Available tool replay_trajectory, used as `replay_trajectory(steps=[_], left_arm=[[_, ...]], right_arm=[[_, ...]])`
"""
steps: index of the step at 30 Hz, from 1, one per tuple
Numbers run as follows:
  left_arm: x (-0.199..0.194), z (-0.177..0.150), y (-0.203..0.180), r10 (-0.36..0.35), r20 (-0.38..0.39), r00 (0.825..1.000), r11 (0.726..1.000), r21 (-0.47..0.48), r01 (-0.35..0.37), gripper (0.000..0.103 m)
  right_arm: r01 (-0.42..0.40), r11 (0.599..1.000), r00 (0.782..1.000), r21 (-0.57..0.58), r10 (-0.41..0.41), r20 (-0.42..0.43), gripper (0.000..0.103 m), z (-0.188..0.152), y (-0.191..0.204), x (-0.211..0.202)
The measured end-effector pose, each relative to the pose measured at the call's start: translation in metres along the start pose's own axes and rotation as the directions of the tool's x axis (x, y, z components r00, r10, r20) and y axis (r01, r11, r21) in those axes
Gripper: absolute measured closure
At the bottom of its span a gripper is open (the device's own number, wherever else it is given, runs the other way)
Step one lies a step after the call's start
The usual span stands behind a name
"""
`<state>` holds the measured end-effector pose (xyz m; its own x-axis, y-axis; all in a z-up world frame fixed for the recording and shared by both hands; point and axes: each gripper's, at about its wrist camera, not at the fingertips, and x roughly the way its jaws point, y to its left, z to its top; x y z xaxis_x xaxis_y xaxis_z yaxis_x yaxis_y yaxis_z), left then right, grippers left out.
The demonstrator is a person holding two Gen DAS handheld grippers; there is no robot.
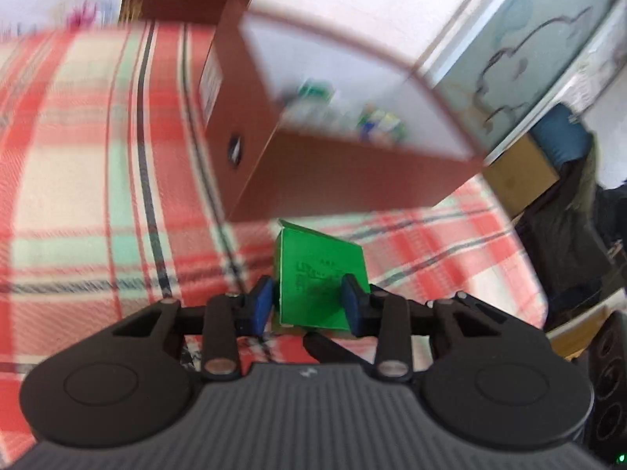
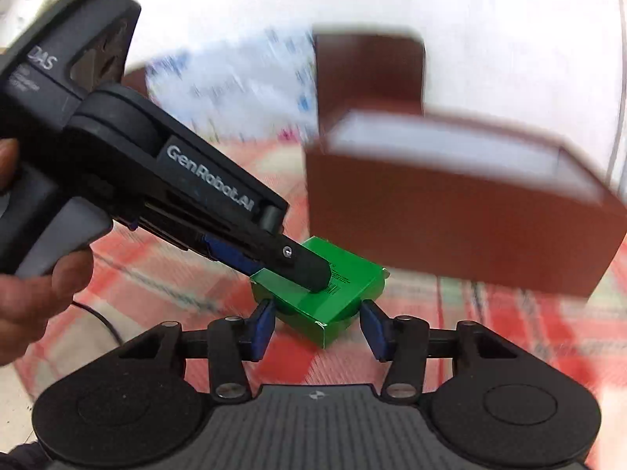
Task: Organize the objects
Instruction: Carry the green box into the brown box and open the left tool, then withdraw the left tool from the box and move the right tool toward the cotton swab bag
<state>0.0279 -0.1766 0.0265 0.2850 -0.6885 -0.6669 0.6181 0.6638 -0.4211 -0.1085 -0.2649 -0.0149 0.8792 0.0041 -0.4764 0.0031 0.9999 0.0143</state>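
A small green carton point(image 1: 319, 274) sits between the blue pads of my left gripper point(image 1: 309, 301), which is shut on it above the plaid cloth. In the right wrist view the same green carton point(image 2: 333, 293) shows with the left gripper's black finger point(image 2: 305, 266) pressed on its top. My right gripper point(image 2: 317, 327) is open, its pads on either side of the carton and apart from it. A brown open box point(image 1: 333, 117) with a white inside stands just beyond the carton; several small items lie in it, blurred. The box also shows in the right wrist view point(image 2: 450, 215).
A red, white and mint plaid cloth point(image 1: 98, 156) covers the surface. A second brown box piece point(image 2: 368, 70) stands behind the open box. A cardboard box point(image 1: 517, 172) and dark clutter are off the cloth's right edge. A person's hand point(image 2: 35, 293) holds the left gripper.
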Motion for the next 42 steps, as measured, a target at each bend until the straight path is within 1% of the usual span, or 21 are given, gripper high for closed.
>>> replay_trajectory(steps=[5,7,8,9,10,11,12,13,14,17,20,23,26,29,31,34,36,37,38,39,42], left_arm=[[-0.041,0.061,-0.029,-0.009,0.166,0.986,0.996,0.084,-0.005,0.057],[-0.033,0.091,-0.038,-0.002,0.214,0.977,0.993,0.112,-0.023,0.046],[-0.022,0.103,-0.04,0.018,0.225,0.974,0.99,0.132,-0.049,0.035],[-0.009,0.11,-0.041,0.073,0.234,0.969,0.982,0.15,-0.111,0.034],[0.003,0.113,-0.038,0.161,0.228,0.96,0.97,0.143,-0.196,0.037],[0.01,0.112,-0.032,0.216,0.2,0.956,0.964,0.113,-0.242,0.039],[0.009,0.106,-0.024,0.177,0.184,0.967,0.977,0.088,-0.196,0.039],[0.002,0.095,-0.016,0.107,0.187,0.976,0.99,0.074,-0.123,0.039],[-0.003,0.084,-0.011,0.085,0.192,0.978,0.993,0.063,-0.098,0.039],[-0.012,0.054,0.001,0.118,0.194,0.974,0.991,0.038,-0.127,0.038],[-0.017,0.041,0.015,0.153,0.16,0.975,0.987,0.013,-0.157,0.038],[-0.026,0.033,0.033,0.239,0.174,0.955,0.969,0.016,-0.245,0.037],[-0.043,0.024,0.071,0.286,0.178,0.941,0.958,-0.054,-0.281,0.037],[-0.064,0.011,0.12,0.392,0.199,0.898,0.92,-0.114,-0.376,0.037],[-0.078,0.004,0.163,0.502,0.187,0.845,0.863,-0.176,-0.474,0.037],[-0.099,-0.006,0.229,0.668,0.156,0.728,0.738,-0.267,-0.62,0.037],[-0.107,-0.014,0.27,0.757,0.135,0.64,0.645,-0.312,-0.697,0.036],[-0.111,-0.022,0.281,0.777,0.19,0.601,0.628,-0.307,-0.715,0.023],[-0.114,-0.029,0.293,0.767,0.222,0.602,0.64,-0.328,-0.695,0.019],[-0.12,-0.031,0.298,0.748,0.245,0.616,0.66,-0.364,-0.657,0.018],[-0.114,-0.027,0.296,0.765,0.24,0.597,0.642,-0.345,-0.685,0.017]], right_arm=[[0.051,0.997,0.977,-0.062,-0.037,0.208,0.049,0.059,-0.005,-0.014],[0.068,0.997,0.961,-0.033,-0.057,0.271,0.031,0.087,-0.018,0.005],[0.066,0.997,0.961,-0.031,-0.055,0.271,0.024,0.096,-0.024,0.021],[0.089,0.995,0.968,-0.041,-0.076,0.237,0.026,0.101,-0.029,0.039],[0.136,0.99,0.976,-0.032,-0.128,0.179,0.037,0.102,-0.033,0.054],[0.163,0.987,0.98,0.003,-0.162,0.118,0.041,0.099,-0.037,0.06],[0.145,0.988,0.985,0.049,-0.149,0.09,0.045,0.093,-0.04,0.055],[0.098,0.991,0.987,0.096,-0.109,0.12,0.045,0.081,-0.041,0.042],[0.069,0.99,0.982,0.124,-0.09,0.166,0.044,0.068,-0.039,0.026],[0.052,0.99,0.967,0.127,-0.082,0.243,0.04,0.035,-0.022,-0.006],[0.033,0.996,0.977,0.089,-0.05,0.205,0.04,0.022,-0.008,-0.003],[0.017,0.997,0.99,0.071,-0.027,0.14,0.04,0.031,0.007,0.016],[-0.041,0.998,0.995,0.049,0.036,0.097,0.04,0.033,0.023,0.027],[-0.108,0.994,0.994,-0.002,0.108,0.033,0.04,0.031,0.043,0.045],[-0.158,0.987,0.987,-0.02,0.157,-0.018,0.041,0.036,0.057,0.065],[-0.218,0.975,0.974,-0.036,0.215,-0.074,0.041,0.045,0.085,0.096],[-0.254,0.966,0.965,-0.047,0.249,-0.086,0.041,0.054,0.106,0.114],[-0.269,0.961,0.961,-0.069,0.263,-0.08,0.04,0.061,0.117,0.128],[-0.291,0.952,0.956,-0.091,0.285,-0.077,0.04,0.071,0.127,0.145],[-0.318,0.942,0.947,-0.107,0.31,-0.08,0.038,0.08,0.137,0.158],[-0.355,0.927,0.934,-0.126,0.347,-0.08,0.035,0.113,0.163,0.21]])
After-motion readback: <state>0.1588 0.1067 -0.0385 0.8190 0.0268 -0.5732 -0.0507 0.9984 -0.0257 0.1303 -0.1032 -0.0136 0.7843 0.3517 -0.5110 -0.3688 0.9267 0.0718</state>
